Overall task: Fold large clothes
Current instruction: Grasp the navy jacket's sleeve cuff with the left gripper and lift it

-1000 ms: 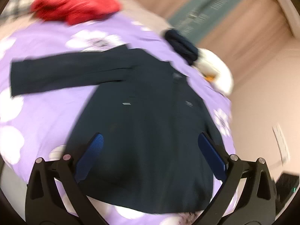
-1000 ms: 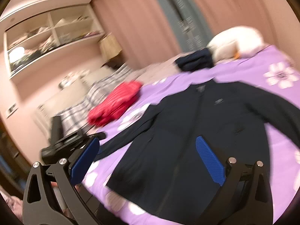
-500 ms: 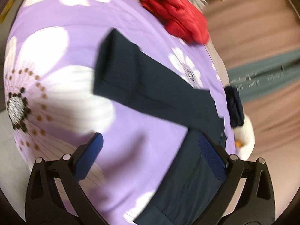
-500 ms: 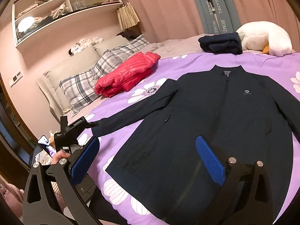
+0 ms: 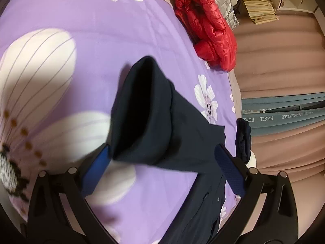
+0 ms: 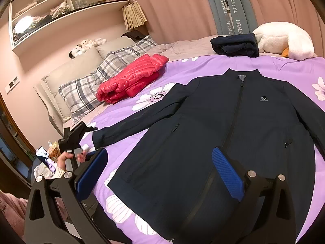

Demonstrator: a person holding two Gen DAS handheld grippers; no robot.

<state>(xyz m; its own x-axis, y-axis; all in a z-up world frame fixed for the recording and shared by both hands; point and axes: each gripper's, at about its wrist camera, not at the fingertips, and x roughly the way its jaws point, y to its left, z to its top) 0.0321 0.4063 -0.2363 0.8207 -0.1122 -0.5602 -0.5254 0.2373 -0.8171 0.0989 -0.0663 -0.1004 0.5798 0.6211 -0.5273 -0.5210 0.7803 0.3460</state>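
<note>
Navy zip jacket (image 6: 233,126) lies front-up, spread flat on the purple floral bedspread (image 6: 203,65). Left gripper (image 5: 162,162), jaws wide, frames the sleeve cuff (image 5: 140,111). Right gripper (image 6: 160,168), jaws wide, hovers over the hem. Red puffer jacket (image 6: 132,79) at 10 o'clock.
</note>
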